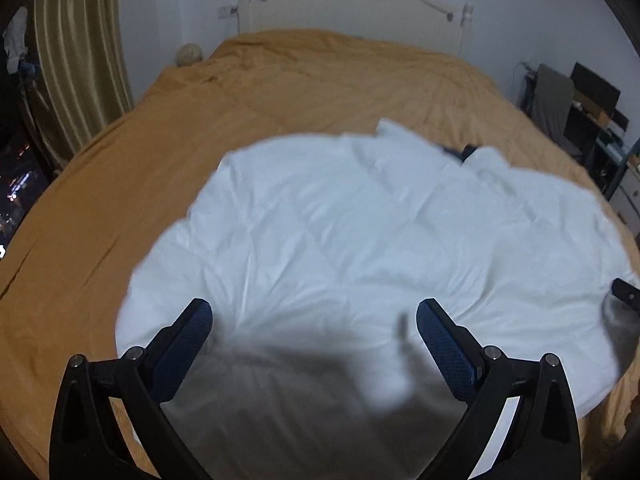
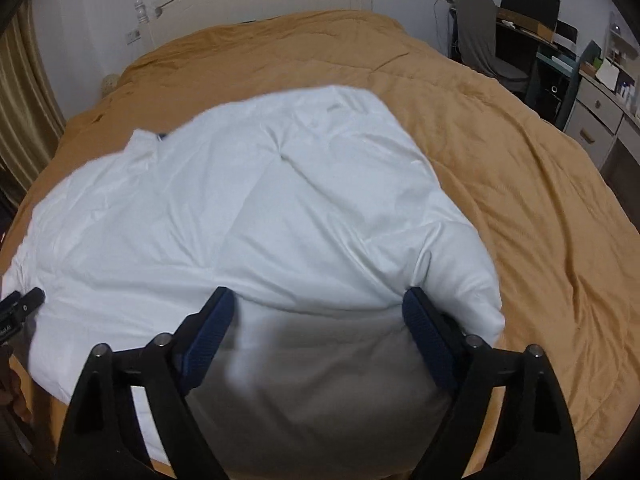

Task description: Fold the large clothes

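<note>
The white puffy coat (image 2: pixel 248 200) on the bed (image 2: pixel 520 160) is soft, light and slippery. Grab its near edge. Your right hand-held gripper (image 2: pixel 316 312) and left hand-held gripper (image 1: pixel 314 320) both gape, holding nothing.

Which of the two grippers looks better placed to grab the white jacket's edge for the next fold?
Probably the right gripper: the white jacket bulges up between its open fingers. The left gripper is open too, but only flat fabric lies before it.

No text, label, brand or number can be read anywhere in either view.
</note>
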